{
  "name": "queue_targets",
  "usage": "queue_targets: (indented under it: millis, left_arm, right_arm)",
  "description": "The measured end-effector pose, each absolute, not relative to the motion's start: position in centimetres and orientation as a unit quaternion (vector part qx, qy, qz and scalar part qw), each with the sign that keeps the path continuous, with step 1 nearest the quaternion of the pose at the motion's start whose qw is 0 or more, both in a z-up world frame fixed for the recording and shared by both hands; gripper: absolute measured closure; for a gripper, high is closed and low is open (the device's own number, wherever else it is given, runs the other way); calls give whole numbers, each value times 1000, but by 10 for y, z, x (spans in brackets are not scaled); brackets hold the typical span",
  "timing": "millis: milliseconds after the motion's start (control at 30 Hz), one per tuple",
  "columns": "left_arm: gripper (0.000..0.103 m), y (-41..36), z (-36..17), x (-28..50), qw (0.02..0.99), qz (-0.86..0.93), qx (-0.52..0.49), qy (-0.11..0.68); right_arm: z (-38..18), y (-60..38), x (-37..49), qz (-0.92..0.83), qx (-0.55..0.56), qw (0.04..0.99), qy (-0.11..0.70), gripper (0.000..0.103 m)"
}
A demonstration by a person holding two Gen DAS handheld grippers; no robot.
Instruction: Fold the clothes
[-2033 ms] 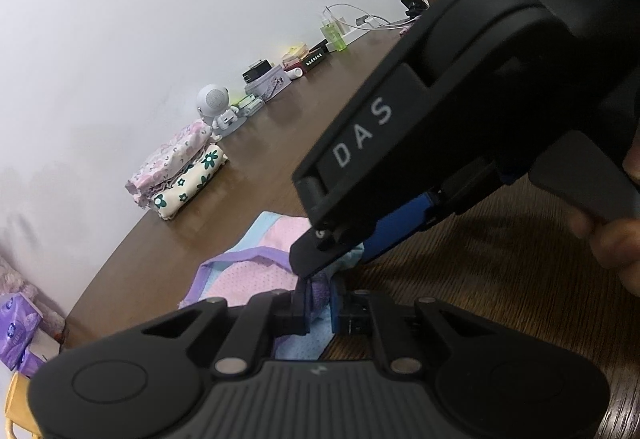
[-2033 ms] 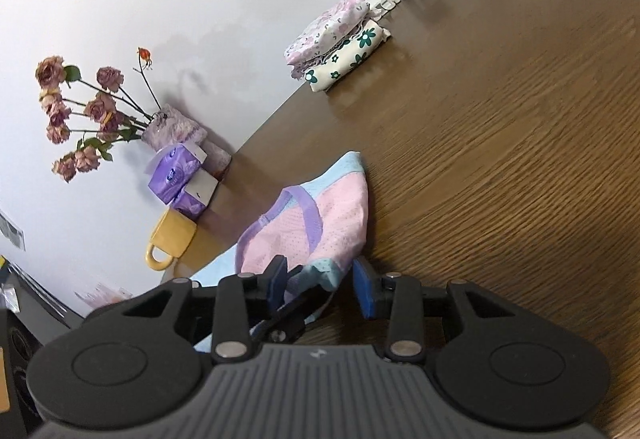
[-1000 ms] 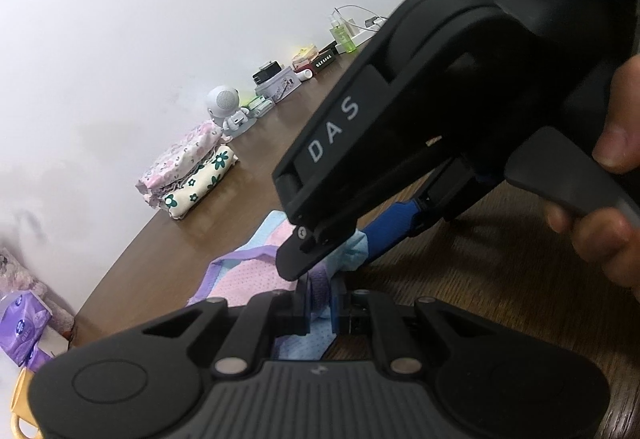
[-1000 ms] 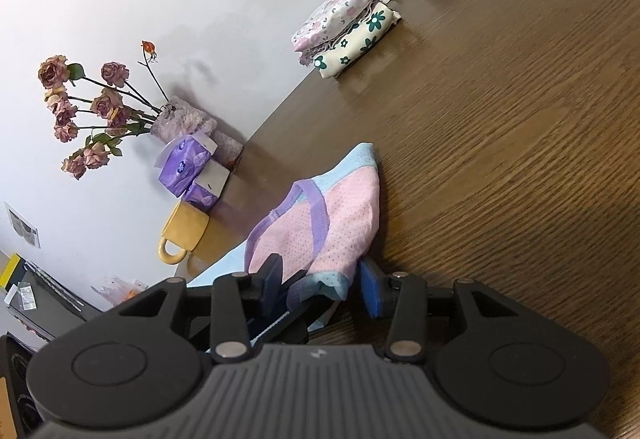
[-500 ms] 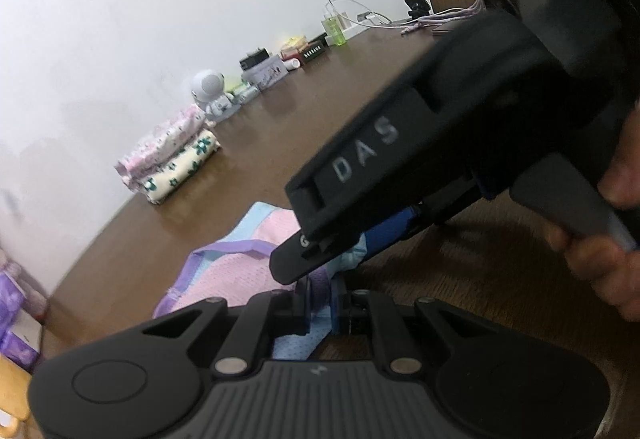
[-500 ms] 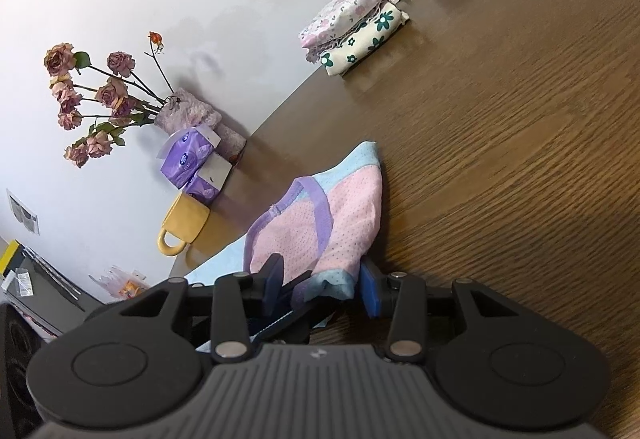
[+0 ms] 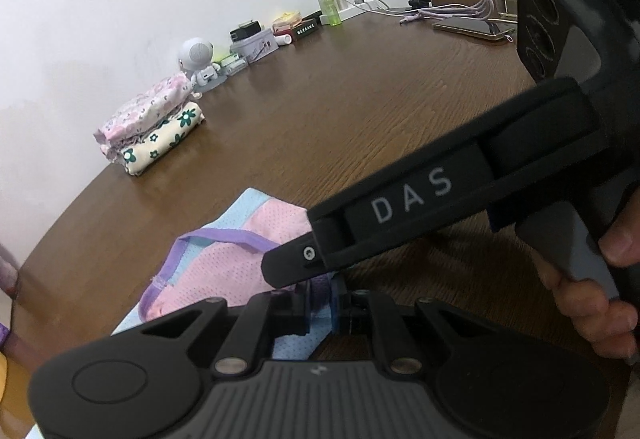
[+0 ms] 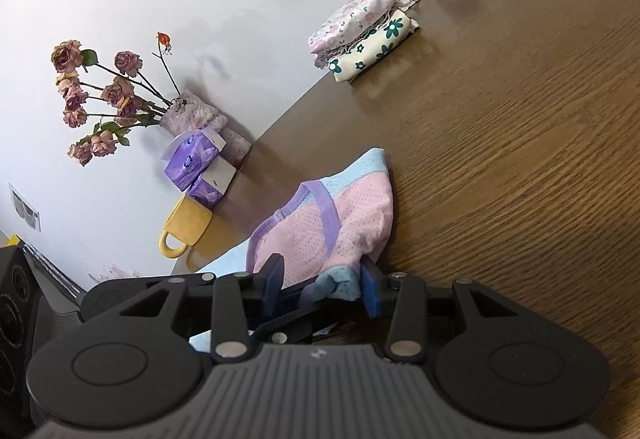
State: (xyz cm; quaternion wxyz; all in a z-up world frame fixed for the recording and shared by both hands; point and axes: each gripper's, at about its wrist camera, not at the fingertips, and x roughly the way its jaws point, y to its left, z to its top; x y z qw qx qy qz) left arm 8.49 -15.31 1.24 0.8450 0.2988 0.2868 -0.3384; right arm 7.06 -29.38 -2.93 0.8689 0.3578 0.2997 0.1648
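- Pinching a purple-and-blue fold of the garment [image 7: 224, 259] at the bottom of the left wrist view with the left tool [image 7: 320, 303], jaws nearly closed on the cloth.
- Lying spread on the brown worktop [image 7: 380, 111] just ahead of that tool: pink mesh, purple trim, pale blue edge.
- Reaching in from the right across the picture with the right tool [image 7: 288, 271], marked "DAS", tip low over the garment's near corner, just above the left tool.
- Held at the far right by a hand [image 7: 592, 295] wrapped round the handle.
- Resting well behind, near the wall: a stack [image 7: 152, 127] of two folded floral pieces, with a small white speaker [image 7: 196, 57] just beyond.

- Straddling the garment's near corner in the right wrist view, blue pads [image 8: 370, 293] standing apart.
- Bunched pale blue cloth between them, close against the right-hand pad, clear of the left-hand one; not clamped, so open.
- Poking in under the cloth between the same pads: a dark finger of the left tool.
- Trailing away from the tool toward the worktop's edge, flat and partly doubled over.
- Standing by the wall beyond: dried flowers [image 8: 100, 95], tissue packs [image 8: 196, 167] and a yellow mug [image 8: 186, 227].
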Motion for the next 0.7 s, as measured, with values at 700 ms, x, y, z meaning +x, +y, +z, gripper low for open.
queue_targets:
  millis: [700]
  left_arm:
    - [91, -141, 15, 75, 852, -338, 269, 297]
  right_arm:
    - [-33, -296, 74, 150, 382, 862, 296, 79]
